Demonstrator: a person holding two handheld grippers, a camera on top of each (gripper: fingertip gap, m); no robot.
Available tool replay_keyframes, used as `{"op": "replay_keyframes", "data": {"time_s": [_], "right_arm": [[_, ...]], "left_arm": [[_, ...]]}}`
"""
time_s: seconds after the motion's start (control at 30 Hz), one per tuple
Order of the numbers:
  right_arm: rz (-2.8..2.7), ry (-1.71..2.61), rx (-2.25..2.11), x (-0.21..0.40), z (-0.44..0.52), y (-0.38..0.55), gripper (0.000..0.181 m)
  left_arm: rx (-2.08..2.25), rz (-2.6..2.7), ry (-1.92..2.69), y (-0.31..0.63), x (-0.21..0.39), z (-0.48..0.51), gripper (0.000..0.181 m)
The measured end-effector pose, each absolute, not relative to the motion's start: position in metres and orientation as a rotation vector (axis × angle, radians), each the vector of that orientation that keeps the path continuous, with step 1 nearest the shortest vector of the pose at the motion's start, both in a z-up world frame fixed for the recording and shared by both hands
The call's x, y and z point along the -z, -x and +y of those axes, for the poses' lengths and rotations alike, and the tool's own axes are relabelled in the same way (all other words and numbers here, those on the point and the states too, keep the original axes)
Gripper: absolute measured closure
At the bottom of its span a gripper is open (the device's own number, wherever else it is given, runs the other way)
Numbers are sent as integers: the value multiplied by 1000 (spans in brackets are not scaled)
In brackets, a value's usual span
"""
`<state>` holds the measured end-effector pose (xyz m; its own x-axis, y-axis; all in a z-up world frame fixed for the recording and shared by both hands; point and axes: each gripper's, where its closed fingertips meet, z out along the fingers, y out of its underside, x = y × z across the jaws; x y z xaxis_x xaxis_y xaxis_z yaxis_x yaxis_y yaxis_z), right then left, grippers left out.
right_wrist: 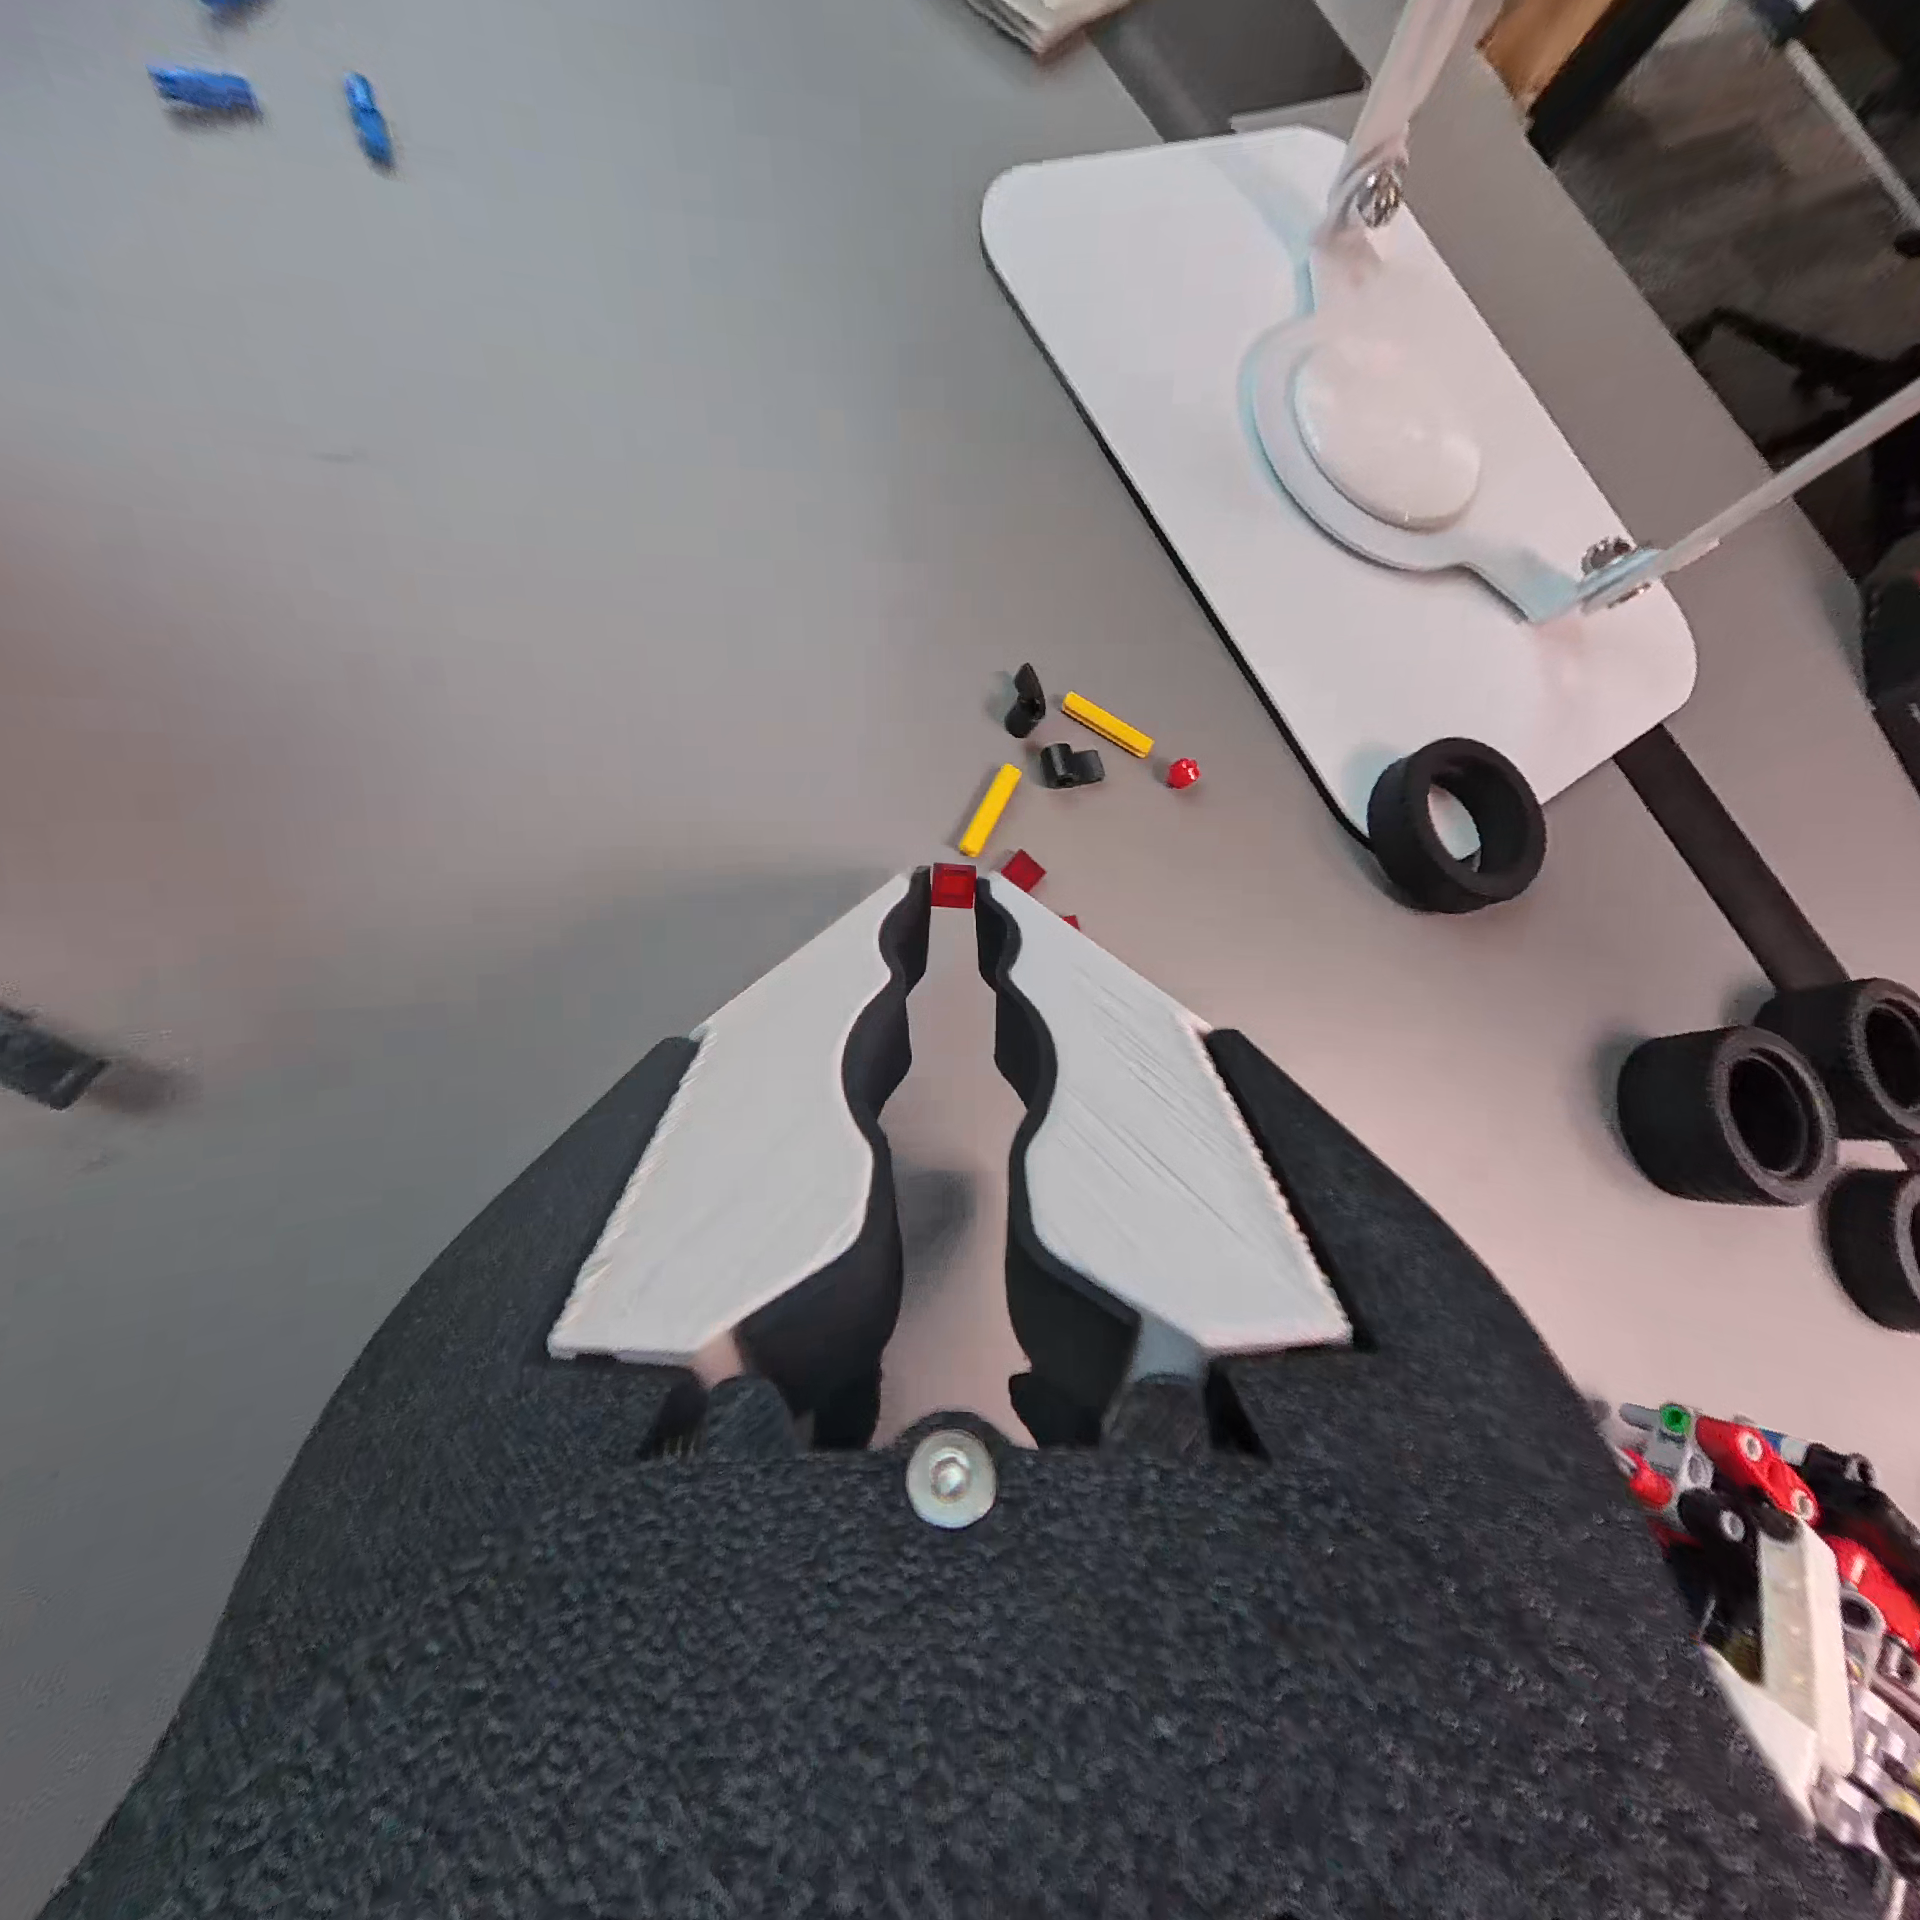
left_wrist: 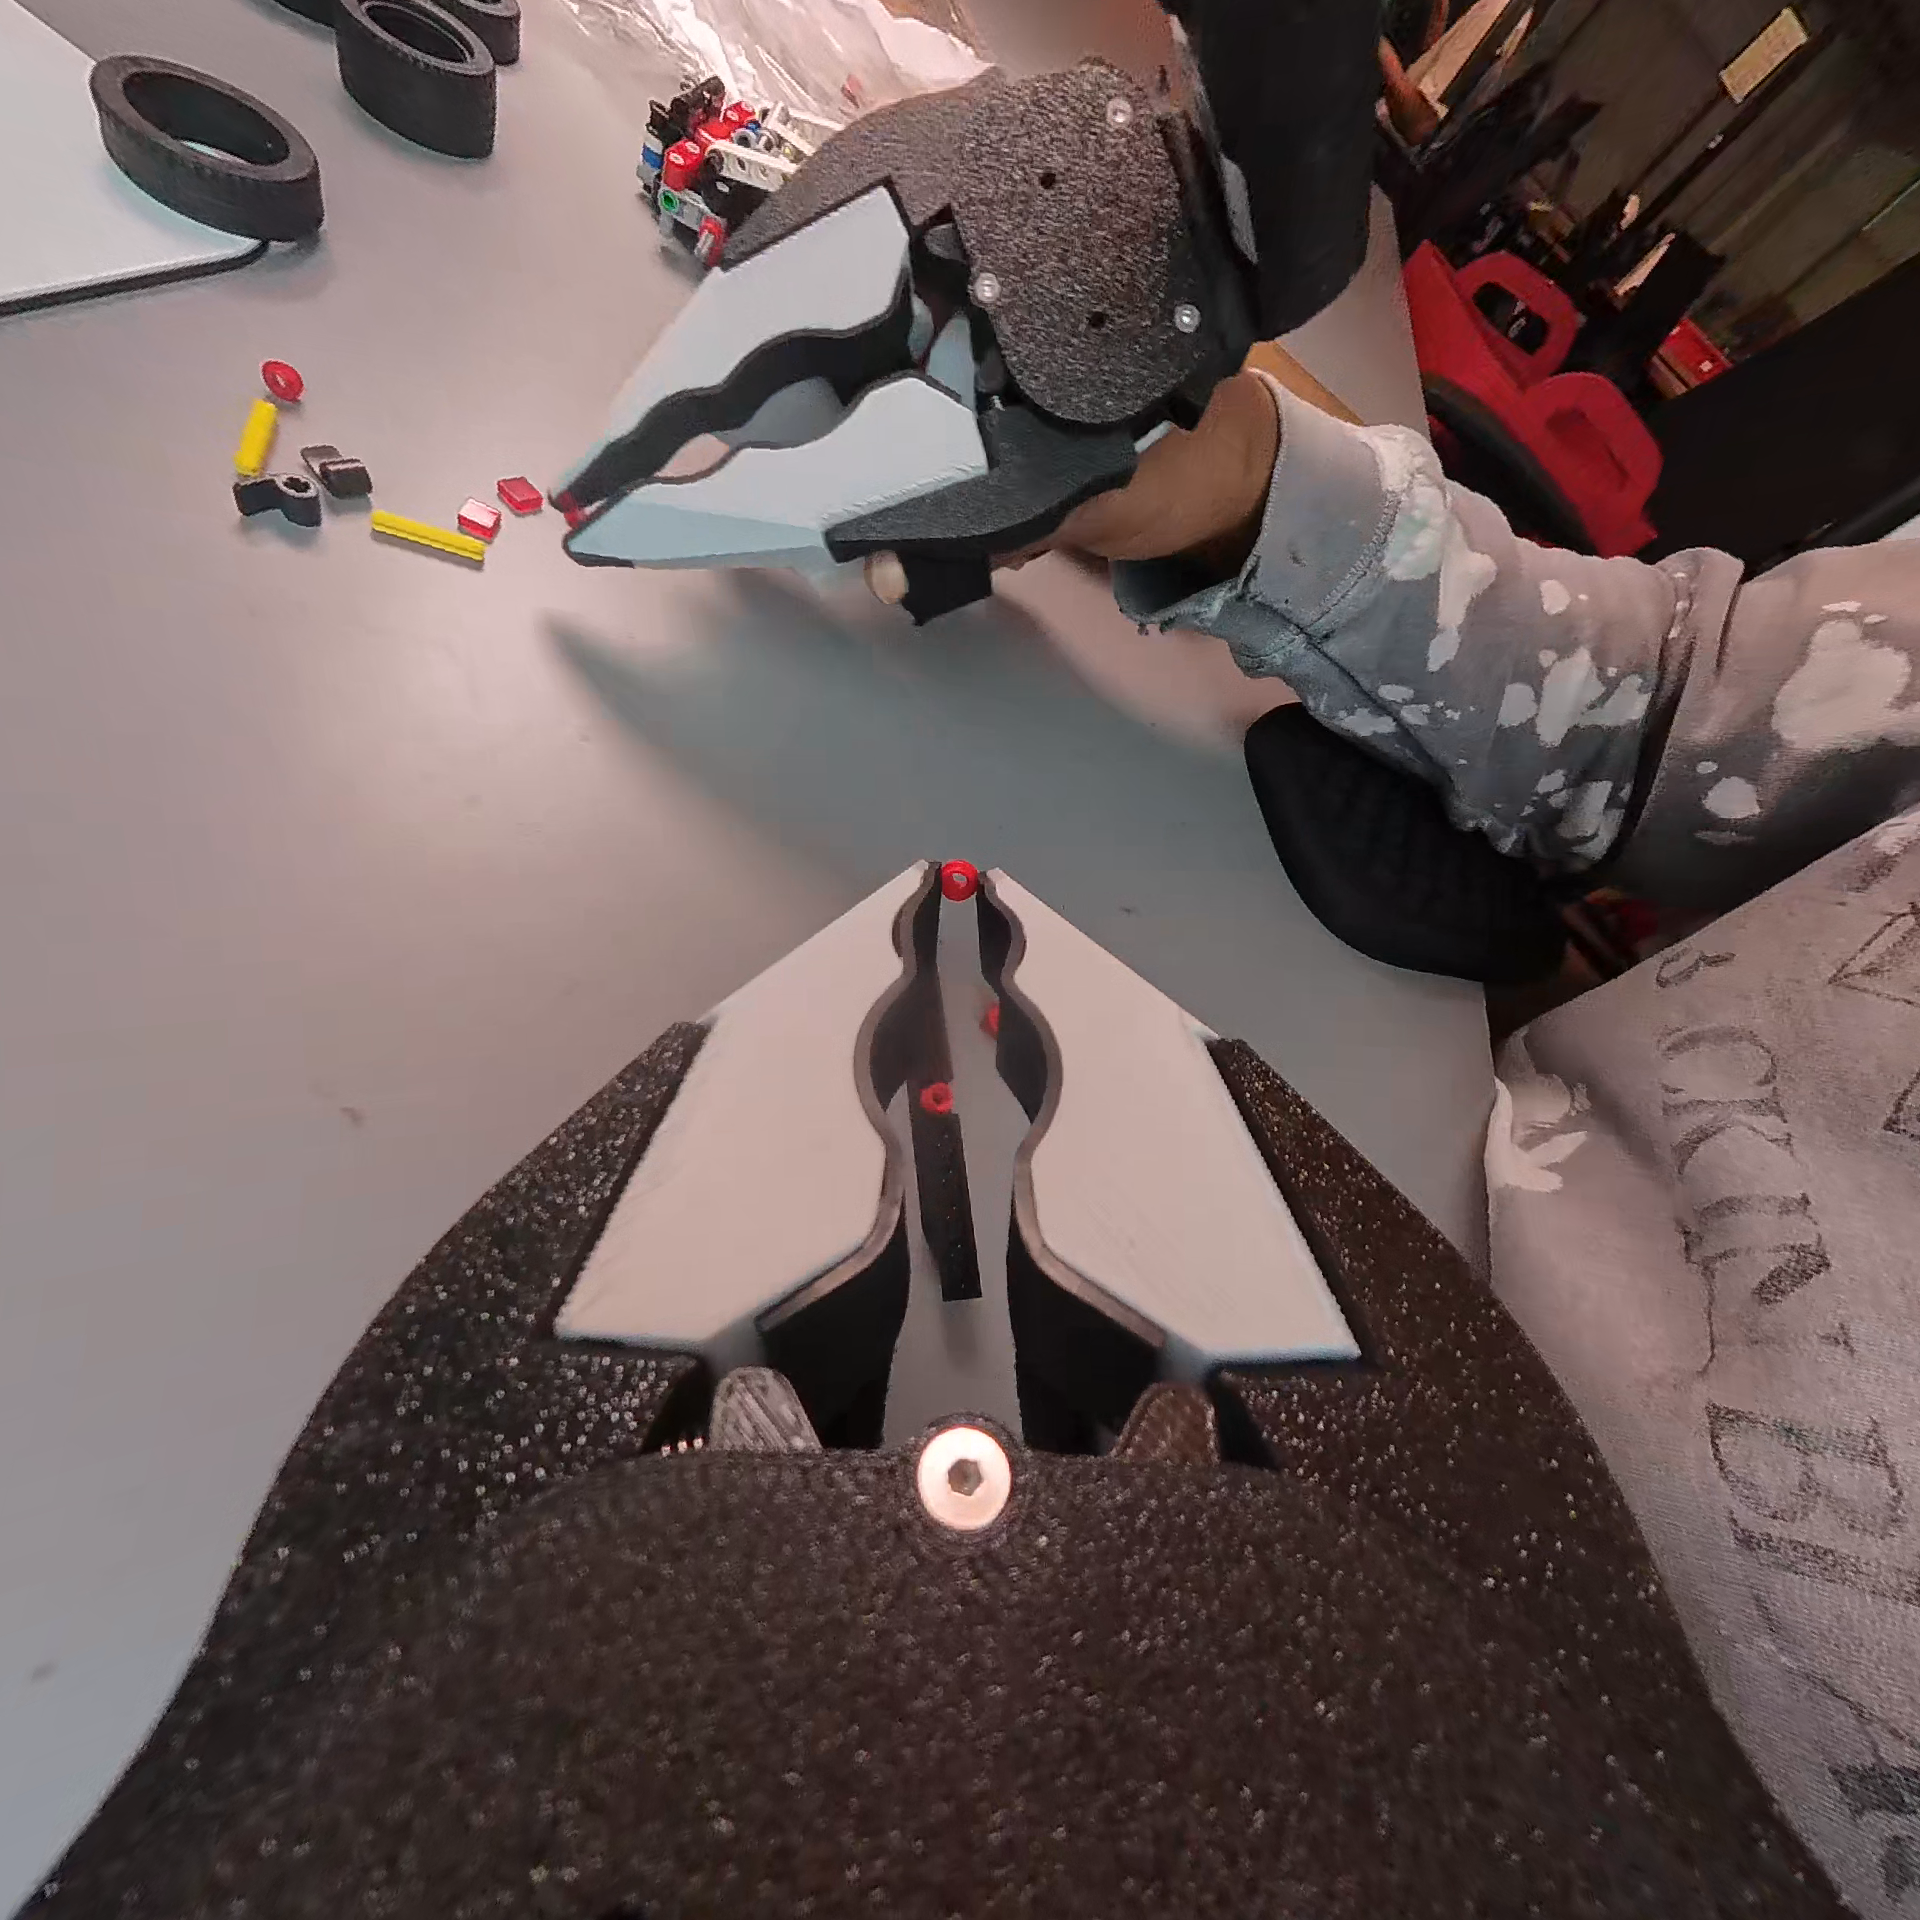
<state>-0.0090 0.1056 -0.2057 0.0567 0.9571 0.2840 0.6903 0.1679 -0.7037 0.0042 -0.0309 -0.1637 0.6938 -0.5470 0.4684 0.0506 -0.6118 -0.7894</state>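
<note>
My left gripper [left_wrist: 957,883] is shut on a small red ring-shaped piece [left_wrist: 957,879] at its fingertips, above the grey table [left_wrist: 364,831]. A thin black bar with a red pin [left_wrist: 943,1164] shows in the gap between its fingers. My right gripper [right_wrist: 953,891] is shut on a small red square tile [right_wrist: 953,886]; in the left wrist view it [left_wrist: 574,520] sits low over the table beside loose parts. Nearest it lie a red tile [right_wrist: 1023,869], two yellow rods [right_wrist: 989,809] [right_wrist: 1107,724], two black connectors [right_wrist: 1070,766] [right_wrist: 1027,698] and a red round piece [right_wrist: 1182,773].
Black tyres [right_wrist: 1455,826] [right_wrist: 1725,1117] [left_wrist: 208,161] lie by a white lamp base [right_wrist: 1299,343]. A partly built red, white and black model [right_wrist: 1787,1558] [left_wrist: 717,156] stands near the right gripper. Blue pieces [right_wrist: 203,91] lie far off. A person's sleeve [left_wrist: 1455,644] crosses the table edge. Across from one pair of fingers to the other is roughly 15 centimetres.
</note>
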Motion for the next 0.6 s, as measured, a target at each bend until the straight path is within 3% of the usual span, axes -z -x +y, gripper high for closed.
{"op": "replay_keyframes", "data": {"time_s": [0.03,0.27,0.47,0.6], "right_arm": [[-1705,1609,-428,210,110,10,173],[-1673,1480,-548,184,97,10,148],[-1813,956,-998,115,-15,-13,157],[-1830,807,-980,99,-48,-12,161]], "left_arm": [[906,378,2065,-4,164,-31,177],[946,319,2001,3,153,-27,177],[1353,204,1777,-1,114,-36,177],[1551,230,1673,-13,99,-48,177]]}}
